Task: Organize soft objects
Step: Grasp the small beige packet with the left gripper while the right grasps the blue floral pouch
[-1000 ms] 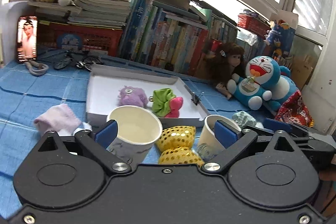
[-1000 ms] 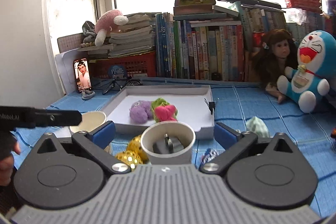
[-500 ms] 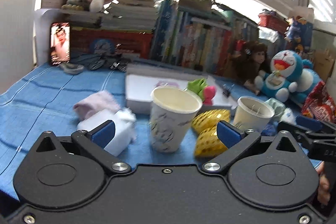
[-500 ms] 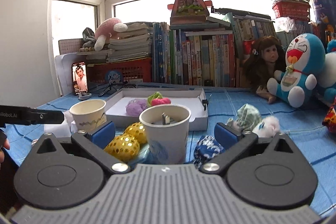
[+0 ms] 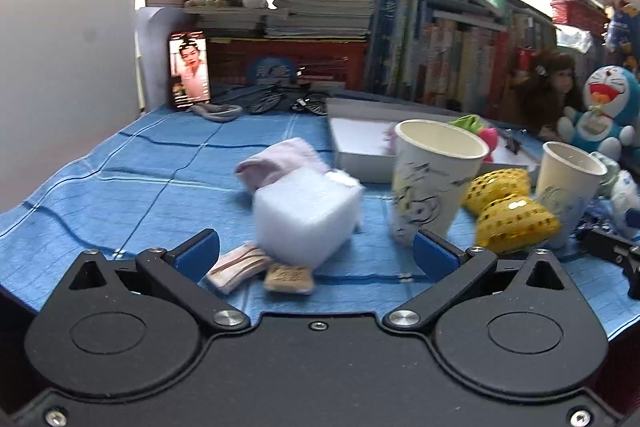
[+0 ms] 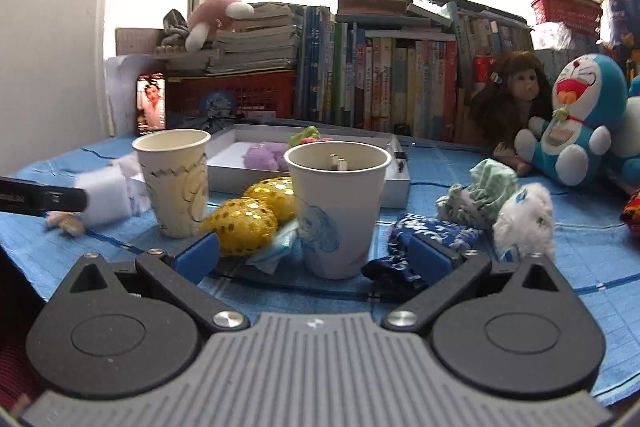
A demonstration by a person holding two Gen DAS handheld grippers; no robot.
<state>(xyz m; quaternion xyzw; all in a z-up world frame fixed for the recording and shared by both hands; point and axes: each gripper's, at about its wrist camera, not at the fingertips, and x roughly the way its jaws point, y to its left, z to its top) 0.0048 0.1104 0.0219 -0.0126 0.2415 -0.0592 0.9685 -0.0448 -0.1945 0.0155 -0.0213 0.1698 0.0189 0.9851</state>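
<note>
left gripper (image 5: 316, 253) swung left since 0.5 s ago, jaws apart, empty, white foam block (image 5: 306, 213) now lower centre | right gripper (image 6: 314, 253) lower, jaws apart round paper cup (image 6: 338, 207) | cup contents unclear, block blurred | soft toys in white tray (image 6: 394, 187) mid-frame

Blue cloth (image 5: 140, 183) bears tray (image 6: 394, 189), cups (image 6: 336, 215), soft toys (image 6: 524, 219).
</note>
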